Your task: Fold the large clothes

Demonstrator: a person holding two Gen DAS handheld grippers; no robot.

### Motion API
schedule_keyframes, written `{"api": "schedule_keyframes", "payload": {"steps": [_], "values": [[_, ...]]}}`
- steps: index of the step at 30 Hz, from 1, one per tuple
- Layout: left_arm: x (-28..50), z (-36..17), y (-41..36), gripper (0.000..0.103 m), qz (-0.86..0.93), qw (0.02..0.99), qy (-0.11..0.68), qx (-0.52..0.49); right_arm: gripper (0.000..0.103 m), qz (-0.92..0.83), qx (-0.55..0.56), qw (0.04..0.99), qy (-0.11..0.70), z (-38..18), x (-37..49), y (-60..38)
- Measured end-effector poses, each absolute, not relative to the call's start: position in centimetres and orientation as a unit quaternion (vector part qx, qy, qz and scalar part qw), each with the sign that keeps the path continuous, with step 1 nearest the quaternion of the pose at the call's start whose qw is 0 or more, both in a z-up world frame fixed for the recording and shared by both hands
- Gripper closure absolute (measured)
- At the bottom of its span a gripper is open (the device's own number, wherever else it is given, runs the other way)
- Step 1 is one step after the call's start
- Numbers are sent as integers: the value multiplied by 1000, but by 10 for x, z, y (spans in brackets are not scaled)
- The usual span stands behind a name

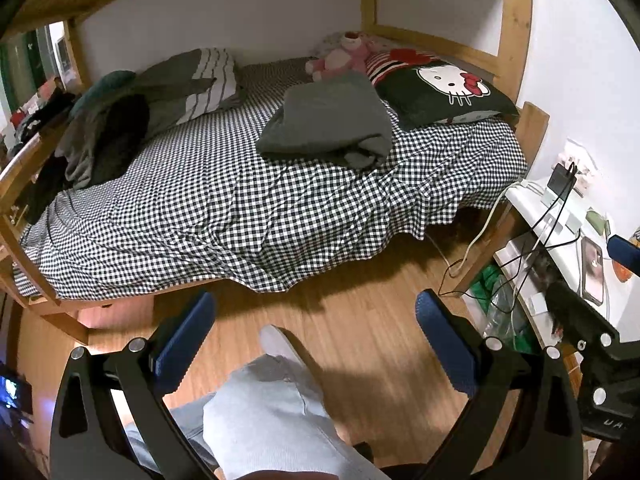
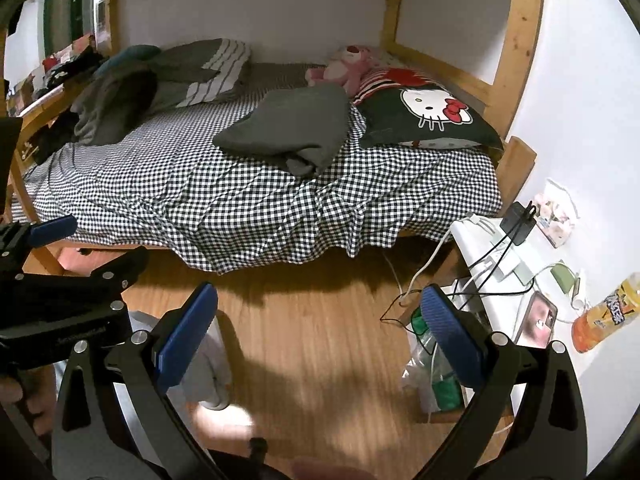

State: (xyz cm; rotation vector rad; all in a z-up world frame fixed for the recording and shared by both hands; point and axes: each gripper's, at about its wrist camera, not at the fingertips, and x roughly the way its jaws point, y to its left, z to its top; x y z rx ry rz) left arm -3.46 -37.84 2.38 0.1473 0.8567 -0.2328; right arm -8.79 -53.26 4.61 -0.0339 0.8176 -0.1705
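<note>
Left claw (image 1: 316,340) spread wide, empty, held low and level. Right claw (image 2: 320,336) equally splayed, gripping nothing, just beside the left. One grey-trousered leg (image 1: 276,408) stepping forward beneath, foot planted.

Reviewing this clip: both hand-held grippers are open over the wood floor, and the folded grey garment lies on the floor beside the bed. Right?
Not quite. The folded grey garment lies on the checked bed sheet, not the floor; the left wrist view shows it. The left hand-held gripper and right hand-held gripper are indeed open over the floor.
</note>
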Motion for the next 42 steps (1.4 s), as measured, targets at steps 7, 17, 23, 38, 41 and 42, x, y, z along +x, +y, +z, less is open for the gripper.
{"api": "schedule_keyframes", "payload": {"steps": [7, 17, 23, 38, 41, 42], "values": [[-32, 20, -378, 5, -105, 898, 421, 75, 3, -71, -23, 914, 400, 43, -86, -527], [-35, 22, -379, 5, -105, 898, 420, 75, 3, -69, -20, 914, 398, 43, -85, -529], [-35, 22, -379, 5, -107, 897, 422, 75, 3, -68, -22, 914, 398, 42, -85, -530], [-34, 21, -377, 5, -107, 896, 423, 76, 3, -66, -25, 914, 399, 41, -84, -526], [-35, 21, -378, 5, -105, 897, 423, 77, 3, -66, -25, 914, 400, 41, -84, -526], [-35, 21, -377, 5, -104, 897, 423, 77, 3, -66, -26, 914, 400, 41, -84, -525]]}}
